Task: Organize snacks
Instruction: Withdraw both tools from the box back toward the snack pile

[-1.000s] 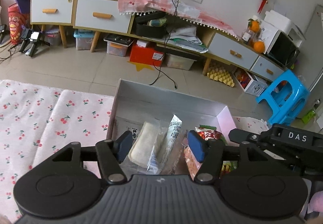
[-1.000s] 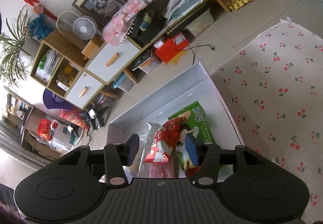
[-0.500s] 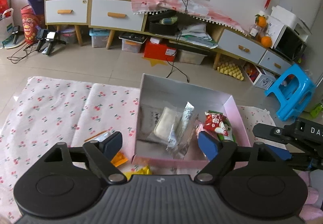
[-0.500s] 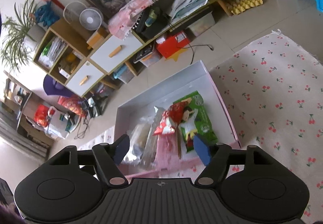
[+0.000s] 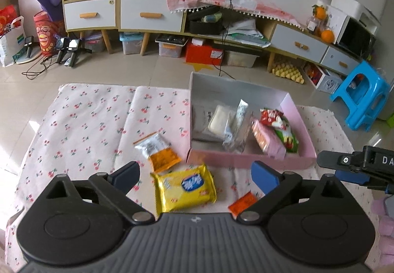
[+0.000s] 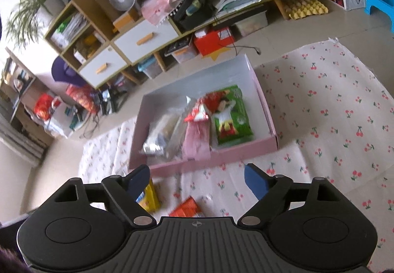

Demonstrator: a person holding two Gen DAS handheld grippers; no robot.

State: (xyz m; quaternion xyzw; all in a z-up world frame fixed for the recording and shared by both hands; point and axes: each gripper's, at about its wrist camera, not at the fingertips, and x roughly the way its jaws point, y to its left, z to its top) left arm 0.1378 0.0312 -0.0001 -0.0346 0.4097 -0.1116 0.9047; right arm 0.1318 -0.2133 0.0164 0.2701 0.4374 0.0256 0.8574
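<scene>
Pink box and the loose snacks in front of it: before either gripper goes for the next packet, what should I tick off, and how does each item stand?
1. Left gripper free: ok, jaws opening, nothing between them.
2. Right gripper free: ok, jaws opening, nothing between them.
3. Pink box has room: ok, bare floor along its far wall.
4. Snacks remaining outside: not ok; yellow packet, orange-and-silver packet and small orange packet lie on the cherry-print cloth.
5. Yellow packet within easy pick: ok, flat, clear of the others.
6. Small orange packet fully visible: cannot tell, partly hidden by the gripper body.
</scene>
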